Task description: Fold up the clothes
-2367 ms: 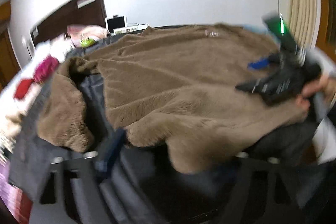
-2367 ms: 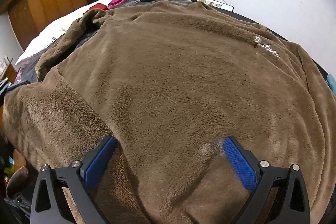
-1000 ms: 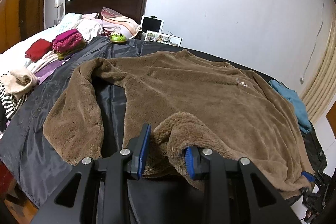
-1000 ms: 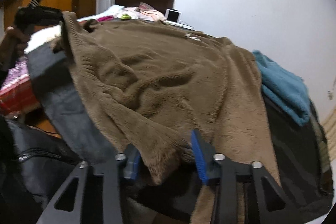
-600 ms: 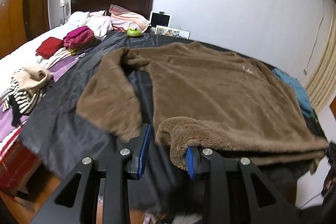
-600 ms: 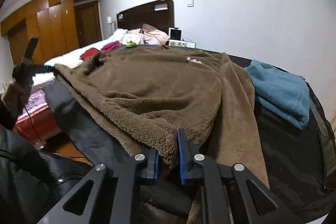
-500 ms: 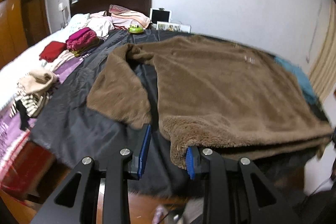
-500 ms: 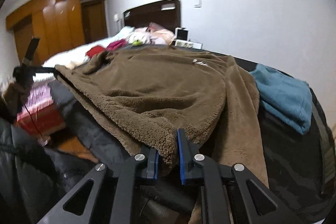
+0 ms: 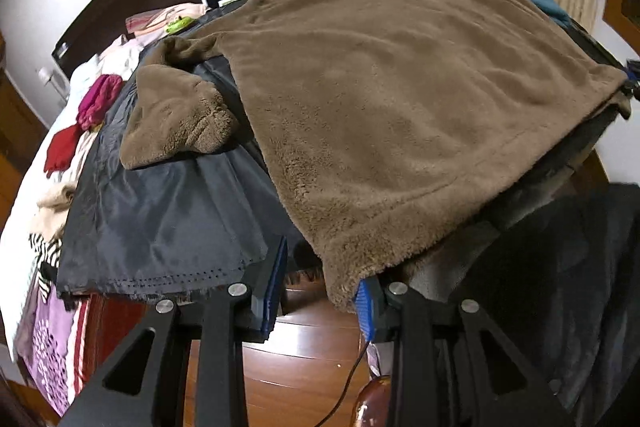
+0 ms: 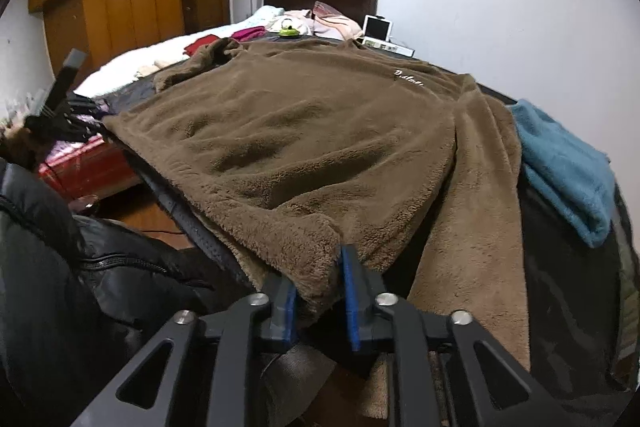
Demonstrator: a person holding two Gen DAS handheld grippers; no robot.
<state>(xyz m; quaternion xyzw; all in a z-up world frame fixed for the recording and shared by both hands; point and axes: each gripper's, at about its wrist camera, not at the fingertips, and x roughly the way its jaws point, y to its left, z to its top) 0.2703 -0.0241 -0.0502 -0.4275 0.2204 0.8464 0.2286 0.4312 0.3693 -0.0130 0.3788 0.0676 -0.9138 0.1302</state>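
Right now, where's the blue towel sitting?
In the right wrist view the blue towel lies on the dark bed cover at the far right, directly beside the brown fleece sweater's right sleeve.

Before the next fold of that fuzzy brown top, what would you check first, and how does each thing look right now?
1. Right hand-held gripper pinching the brown fleece sweater hem: ok.
2. Left hand-held gripper gripping the other corner: not ok, blue pads apart, fleece against one pad only.
3. Sweater body lying flat: ok.
4. Left sleeve laid flat: not ok, bunched.
5. Folded teal towel apart from the sweater: not ok, the sweater's edge lies against it.
6. Black sheet smooth: cannot tell.
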